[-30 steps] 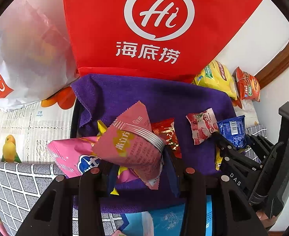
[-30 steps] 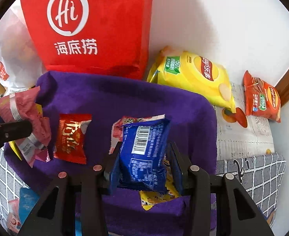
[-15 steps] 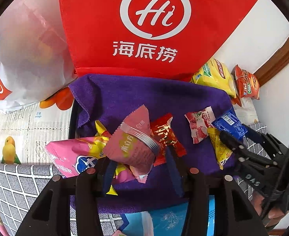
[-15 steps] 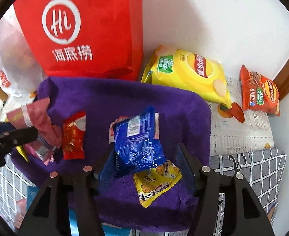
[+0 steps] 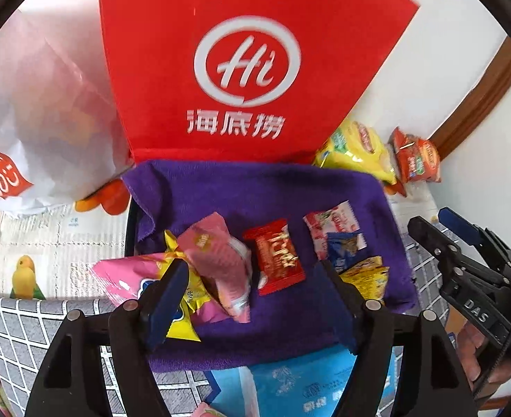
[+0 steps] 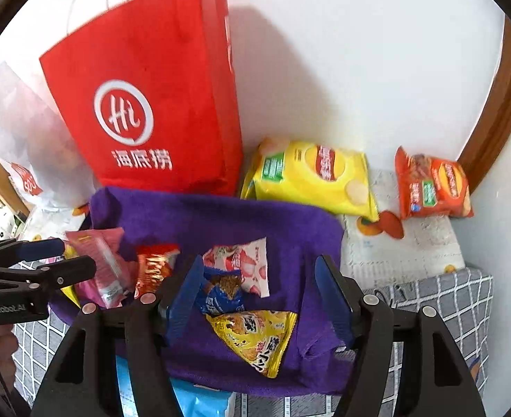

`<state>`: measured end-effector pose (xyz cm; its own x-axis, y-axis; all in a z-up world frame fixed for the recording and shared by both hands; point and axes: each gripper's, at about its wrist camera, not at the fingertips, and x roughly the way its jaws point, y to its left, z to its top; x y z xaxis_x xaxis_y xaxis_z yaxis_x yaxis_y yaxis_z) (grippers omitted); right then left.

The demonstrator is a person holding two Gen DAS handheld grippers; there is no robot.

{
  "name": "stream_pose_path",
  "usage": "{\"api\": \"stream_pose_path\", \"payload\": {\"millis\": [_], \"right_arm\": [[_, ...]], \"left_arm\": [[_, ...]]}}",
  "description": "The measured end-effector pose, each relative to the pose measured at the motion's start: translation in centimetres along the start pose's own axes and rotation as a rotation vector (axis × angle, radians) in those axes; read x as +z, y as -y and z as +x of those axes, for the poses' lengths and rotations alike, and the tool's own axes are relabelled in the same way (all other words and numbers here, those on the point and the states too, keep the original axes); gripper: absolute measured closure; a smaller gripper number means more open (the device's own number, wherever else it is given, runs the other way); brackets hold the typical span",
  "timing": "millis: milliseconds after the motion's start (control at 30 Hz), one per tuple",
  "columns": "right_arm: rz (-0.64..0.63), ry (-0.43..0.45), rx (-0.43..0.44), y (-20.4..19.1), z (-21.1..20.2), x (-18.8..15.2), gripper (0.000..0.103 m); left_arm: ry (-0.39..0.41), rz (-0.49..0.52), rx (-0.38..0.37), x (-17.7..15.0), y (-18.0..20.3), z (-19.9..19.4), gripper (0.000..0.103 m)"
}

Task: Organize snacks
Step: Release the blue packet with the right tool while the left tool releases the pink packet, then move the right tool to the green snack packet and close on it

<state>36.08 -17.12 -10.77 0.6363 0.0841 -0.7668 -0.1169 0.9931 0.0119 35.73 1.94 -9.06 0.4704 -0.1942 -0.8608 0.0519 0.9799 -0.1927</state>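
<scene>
Purple terry cloth point(image 6: 220, 215) lying over tray, carrying small snack packets. Red non-woven tote bag point(image 6: 158, 104) standing behind it; yellow chip bag point(image 6: 311, 173) and orange chip bag point(image 6: 432, 184) lying by wall.

Left gripper point(image 5: 255, 299) jaws opening, nothing pressed; pink foil packet point(image 5: 217, 260), gripped a second ago, now lying released on cloth beside red candy packet point(image 5: 276, 257).

Right gripper point(image 6: 255, 299) jaws opening too; blue biscuit packet point(image 6: 220, 295), earlier clamped, now lying loose between fingers, overlapping yellow triangular packet point(image 6: 255, 337).
</scene>
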Motion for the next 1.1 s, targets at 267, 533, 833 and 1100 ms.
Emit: {"api": "stream_pose_path", "payload": {"millis": [267, 533, 833, 1100], "right_arm": [[0.023, 0.085, -0.022, -0.9, -3.7, -0.3, 0.037], [-0.064, 0.117, -0.068, -2.9, -7.6, -4.3, 0.037], [0.058, 0.081, 0.034, -2.5, -10.1, -10.9, 0.038], [0.093, 0.020, 0.115, -5.0, -11.1, -15.7, 0.039]], "left_arm": [[0.094, 0.026, 0.006, -0.6, 1.3, -4.5, 0.030], [0.118, 0.061, 0.011, -3.7, 1.9, -7.7, 0.030], [0.112, -0.001, 0.062, -10.3, -2.7, -9.7, 0.030], [0.080, -0.062, 0.048, -15.1, -6.4, -9.6, 0.030]]}}
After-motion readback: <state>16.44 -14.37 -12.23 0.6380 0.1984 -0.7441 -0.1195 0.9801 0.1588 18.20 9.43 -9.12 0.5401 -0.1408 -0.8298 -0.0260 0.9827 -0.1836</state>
